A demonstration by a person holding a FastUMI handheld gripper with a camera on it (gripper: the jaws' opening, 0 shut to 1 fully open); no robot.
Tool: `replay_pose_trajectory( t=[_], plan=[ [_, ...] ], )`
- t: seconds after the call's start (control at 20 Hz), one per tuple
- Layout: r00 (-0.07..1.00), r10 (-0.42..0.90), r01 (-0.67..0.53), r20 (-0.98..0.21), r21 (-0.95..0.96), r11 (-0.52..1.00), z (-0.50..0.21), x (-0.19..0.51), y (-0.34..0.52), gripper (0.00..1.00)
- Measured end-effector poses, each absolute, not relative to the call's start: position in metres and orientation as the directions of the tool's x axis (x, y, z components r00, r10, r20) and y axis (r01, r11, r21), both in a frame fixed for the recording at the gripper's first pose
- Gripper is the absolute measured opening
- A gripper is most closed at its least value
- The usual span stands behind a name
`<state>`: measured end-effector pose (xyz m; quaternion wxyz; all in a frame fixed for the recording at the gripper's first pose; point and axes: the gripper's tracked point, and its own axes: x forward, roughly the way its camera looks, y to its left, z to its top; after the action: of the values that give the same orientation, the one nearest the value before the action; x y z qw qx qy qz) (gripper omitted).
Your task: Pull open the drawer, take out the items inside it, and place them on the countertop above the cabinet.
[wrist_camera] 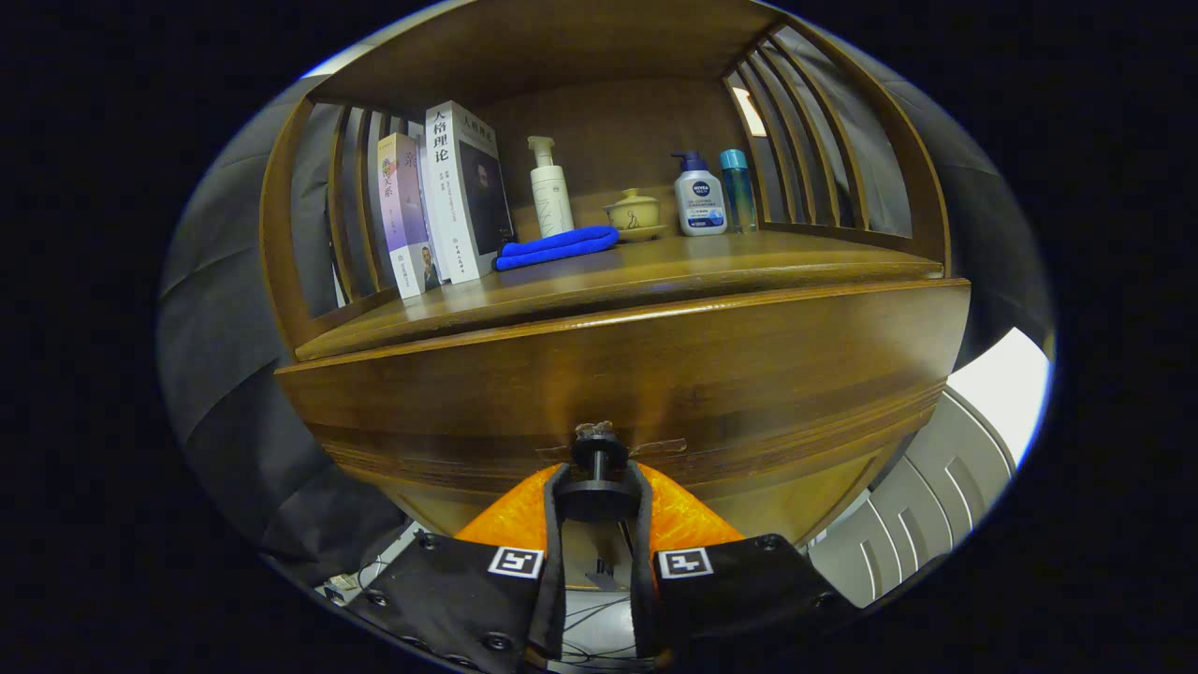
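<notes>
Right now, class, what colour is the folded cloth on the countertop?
Blue cloth, clearest in the gripper view.

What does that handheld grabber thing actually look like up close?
The gripper has two flat, upright fingers side by side. Behind them sit dark block-shaped carriers with round screws, each bearing a small square black-and-white marker. Glossy orange panels flank the fingers.

Your fisheye lens bows the dark brown wooden cabinet (618, 365) hard, its drawer front curving like a barrel and the side slats bending inward. Warm light strikes the wood just above the small dark round drawer knob (599, 454), leaving a soft amber glare; a bright window patch glows behind the right-hand slats. The shelf recess sits dimmer. You see the gripper (599, 496) jaws closed on the knob, slightly soft at close range.
</notes>
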<state>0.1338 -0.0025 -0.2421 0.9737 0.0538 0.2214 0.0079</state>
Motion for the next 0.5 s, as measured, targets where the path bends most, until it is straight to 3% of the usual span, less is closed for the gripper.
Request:
replay_pose_trajectory(
  t=[0.5],
  plan=[
    [0.901, 0.066, -0.045, -0.429, 0.06, 0.997, -0.242, 0.091, -0.001, 0.3]
  ],
)
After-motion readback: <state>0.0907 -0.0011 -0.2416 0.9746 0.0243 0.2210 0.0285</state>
